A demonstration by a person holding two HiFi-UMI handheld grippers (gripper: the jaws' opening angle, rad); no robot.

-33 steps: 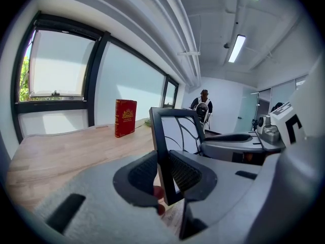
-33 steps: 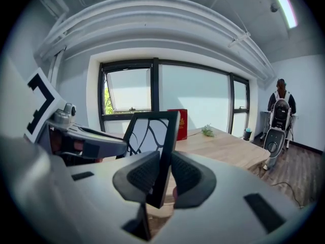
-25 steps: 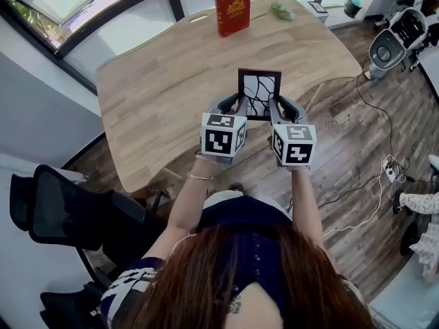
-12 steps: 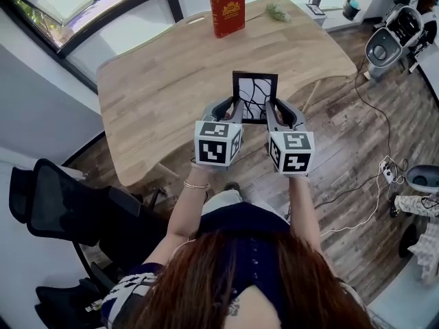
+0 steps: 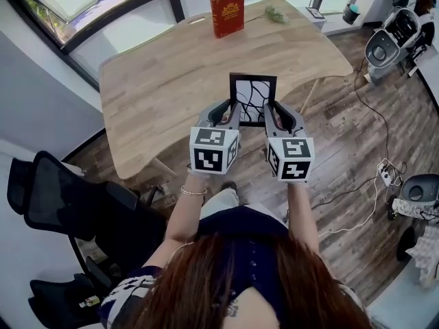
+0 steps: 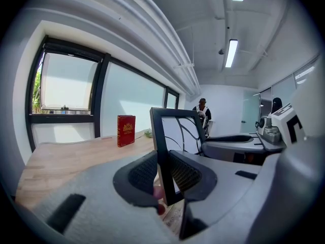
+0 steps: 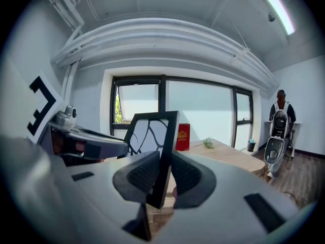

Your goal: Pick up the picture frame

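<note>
A dark picture frame (image 5: 252, 99) with black branching lines on a white picture hangs upright in the air above the near edge of the wooden table (image 5: 158, 81). My left gripper (image 5: 234, 115) is shut on the frame's left bar, and my right gripper (image 5: 269, 115) is shut on its right bar. In the left gripper view the frame (image 6: 172, 136) stands clamped between the ribbed pads of the left gripper (image 6: 163, 171). The right gripper view shows the frame (image 7: 152, 136) pinched by its edge in the right gripper (image 7: 163, 176).
A red book (image 5: 227, 11) stands upright at the table's far edge, with a small green sprig (image 5: 277, 14) to its right. A black office chair (image 5: 68, 204) stands at the lower left. Cables (image 5: 370, 184) lie on the wood floor. A person (image 7: 280, 108) stands far off.
Both grippers have risen together with the frame and drawn back toward the near edge of the table. Their grip on the frame is unchanged.
</note>
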